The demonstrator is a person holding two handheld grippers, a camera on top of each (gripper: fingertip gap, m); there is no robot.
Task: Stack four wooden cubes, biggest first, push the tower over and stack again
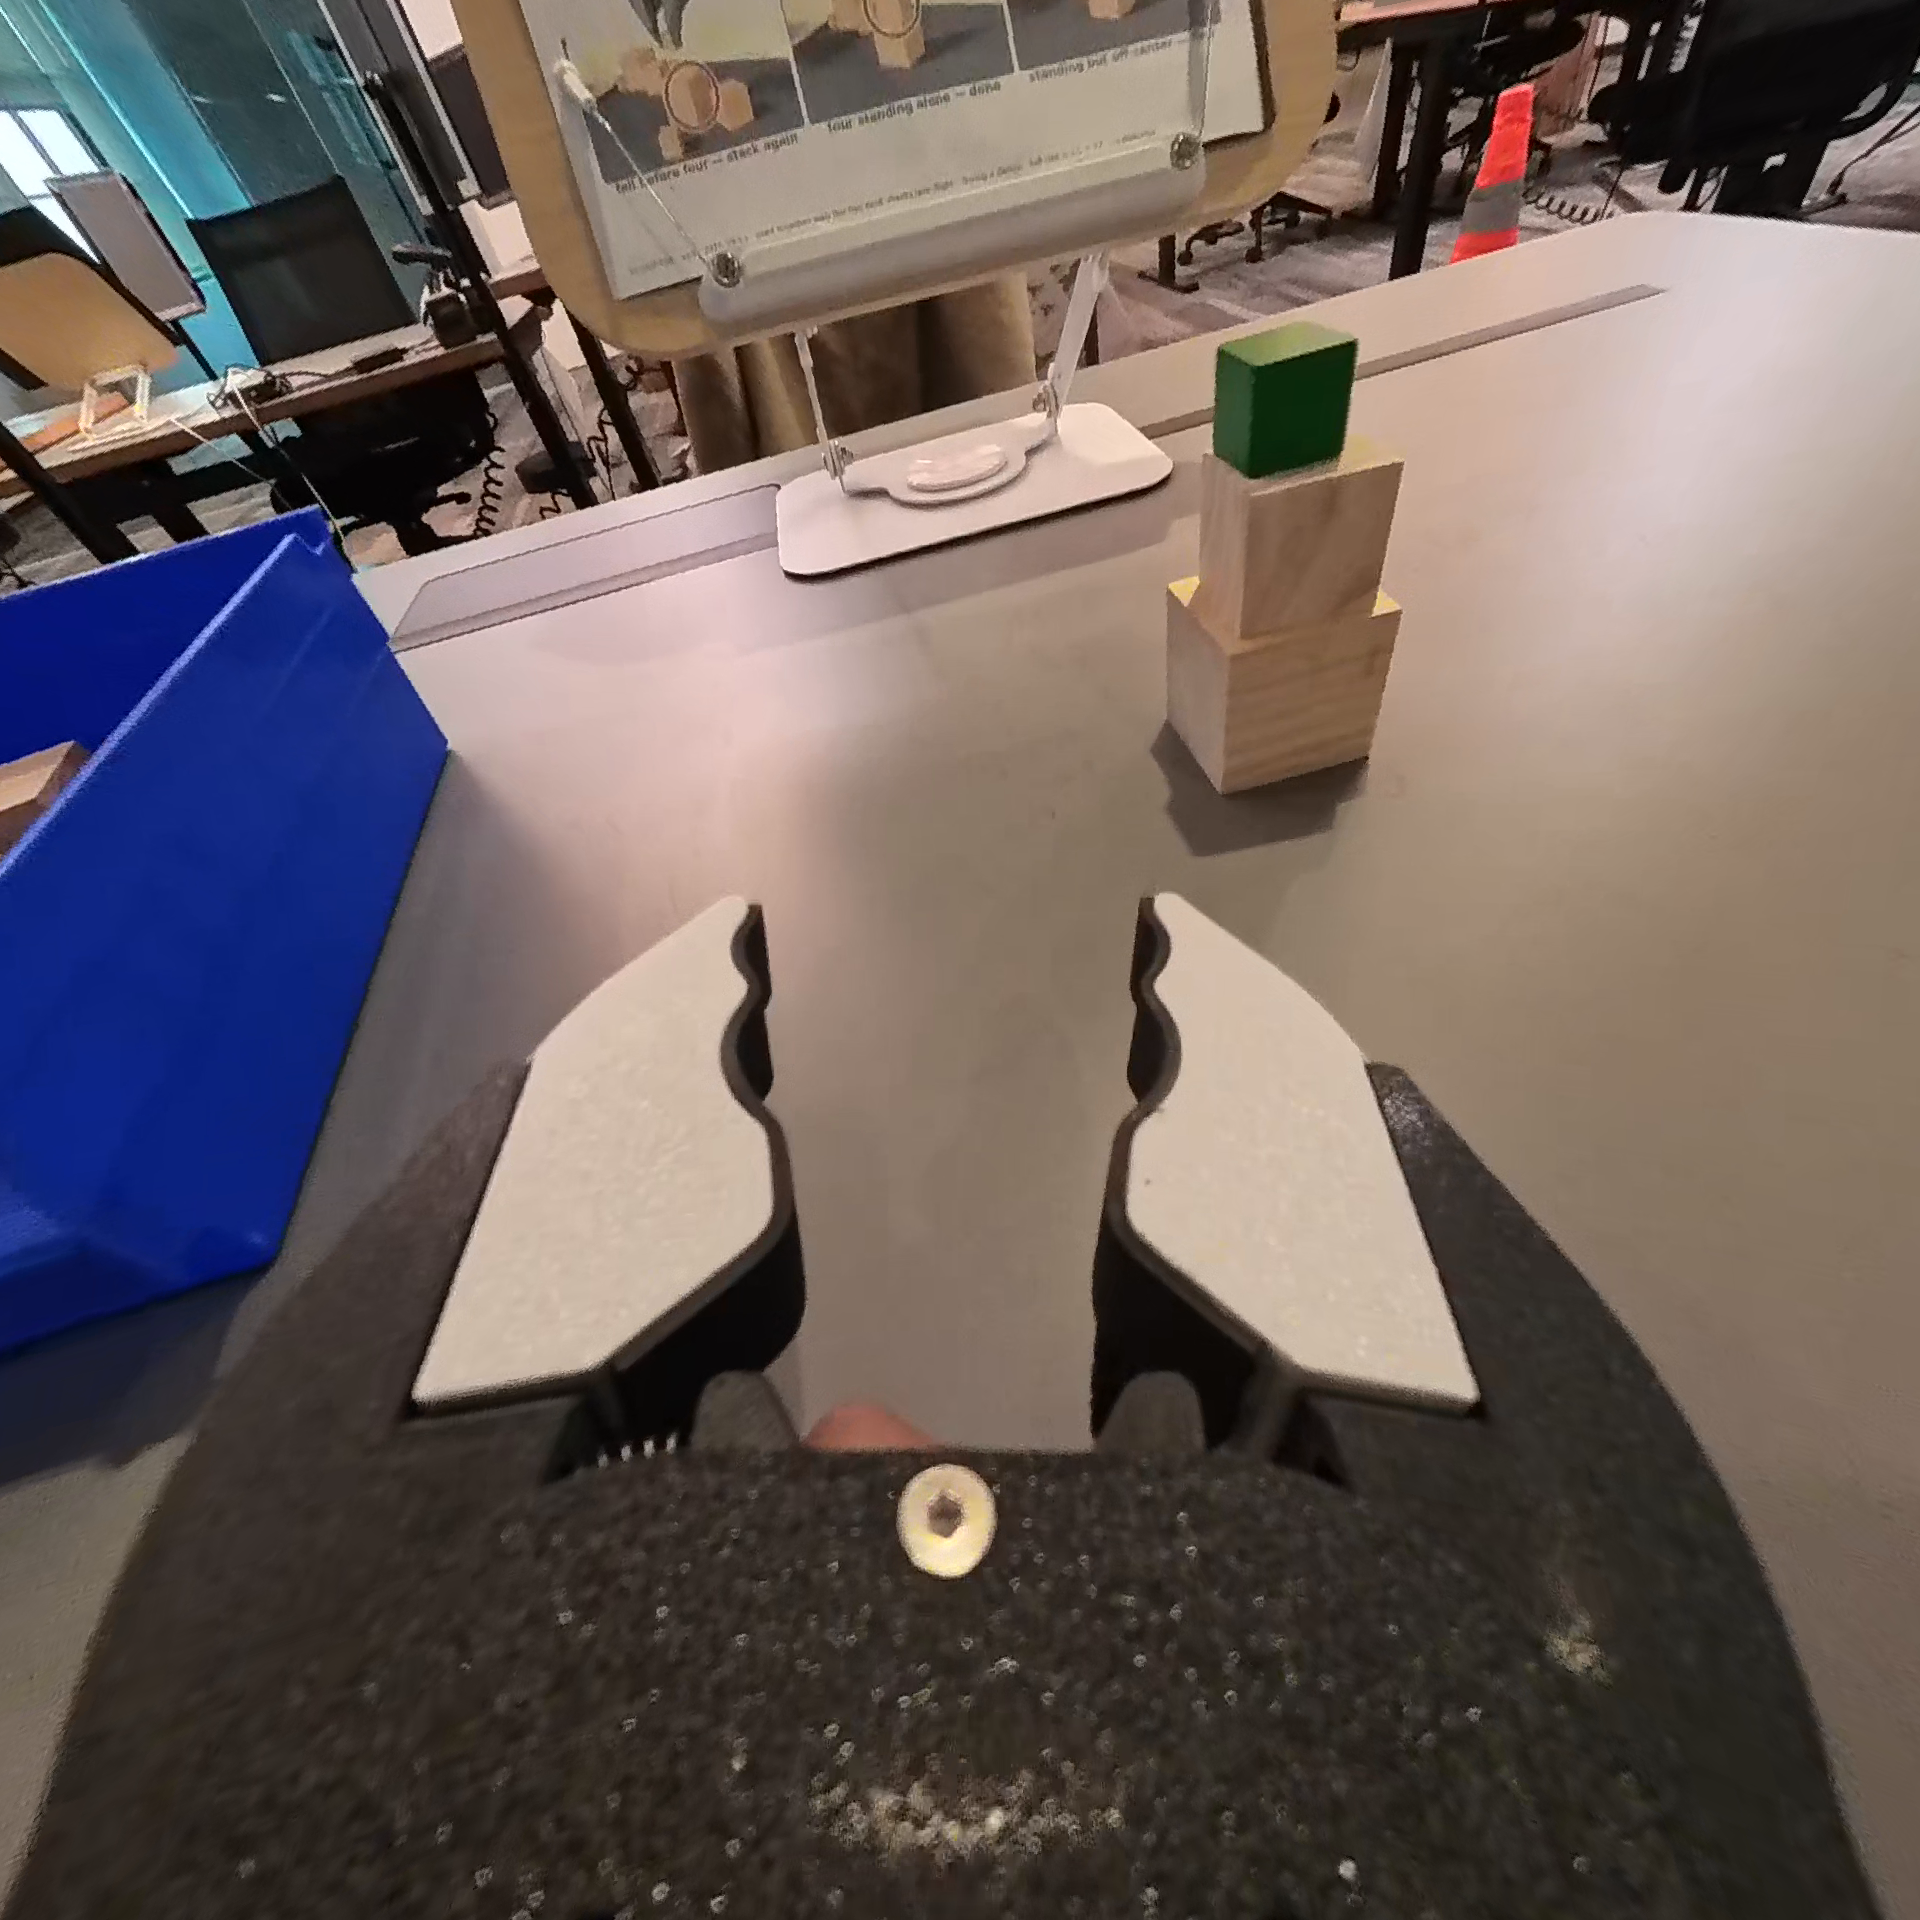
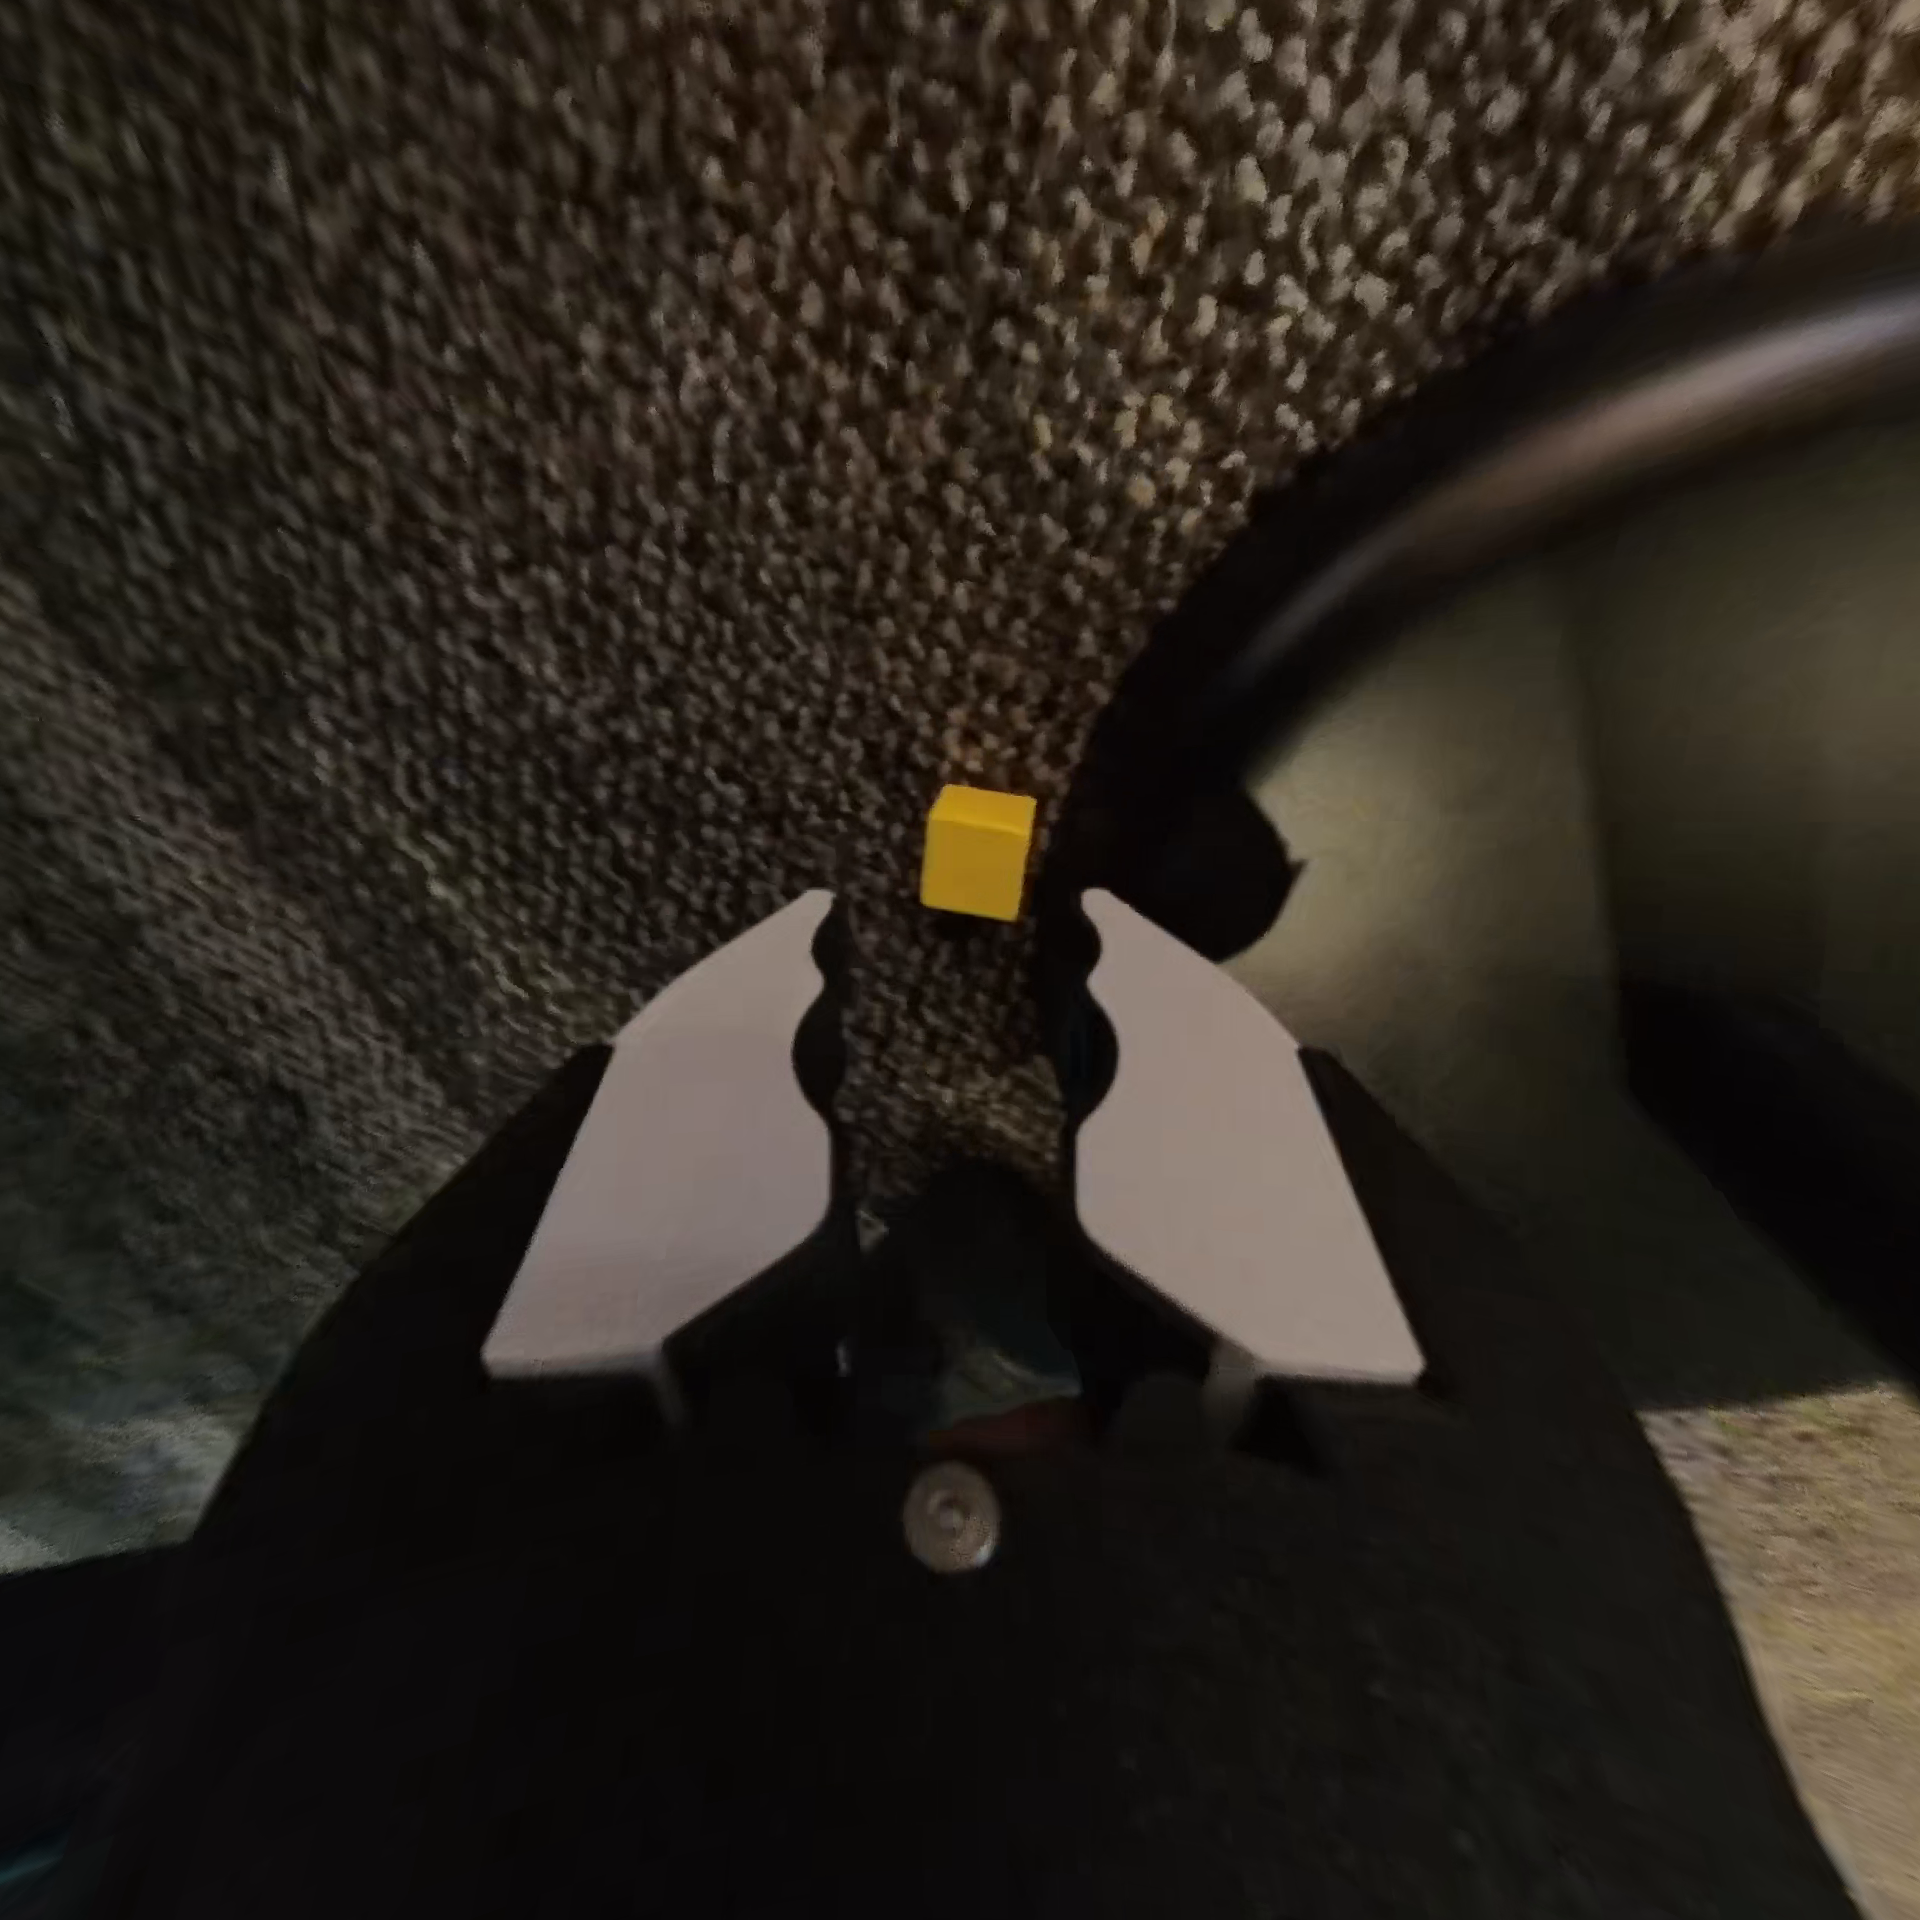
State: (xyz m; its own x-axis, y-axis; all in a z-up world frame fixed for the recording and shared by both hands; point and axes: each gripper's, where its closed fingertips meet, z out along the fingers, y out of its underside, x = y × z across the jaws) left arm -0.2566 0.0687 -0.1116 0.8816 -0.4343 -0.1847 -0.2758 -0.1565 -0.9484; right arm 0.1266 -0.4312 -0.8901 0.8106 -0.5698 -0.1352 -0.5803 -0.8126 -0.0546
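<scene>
In the left wrist view a tower of three cubes stands on the grey table [image 1: 935,748]: a large pale wooden cube [image 1: 1283,701] at the bottom, a smaller wooden cube [image 1: 1304,540] on it, and a green cube [image 1: 1286,412] on top. My left gripper [image 1: 951,920] is open and empty, low over the table, in front and to the left of the tower. In the right wrist view a small yellow cube [image 2: 977,868] lies on dark speckled carpet [image 2: 623,468]. My right gripper [image 2: 956,909] is open just short of it, pointing down at the floor.
A blue bin [image 1: 197,883] stands at the left with a wooden block [image 1: 42,790] inside. A white stand [image 1: 966,488] holding an instruction sheet [image 1: 894,135] is at the table's back. In the right wrist view a dark curved object [image 2: 1507,499] lies beside the yellow cube. The grippers' ends are close to 100 cm from one another. From the left gripper's tips to the smaller wooden cube [image 1: 1304,540] is close to 12 cm.
</scene>
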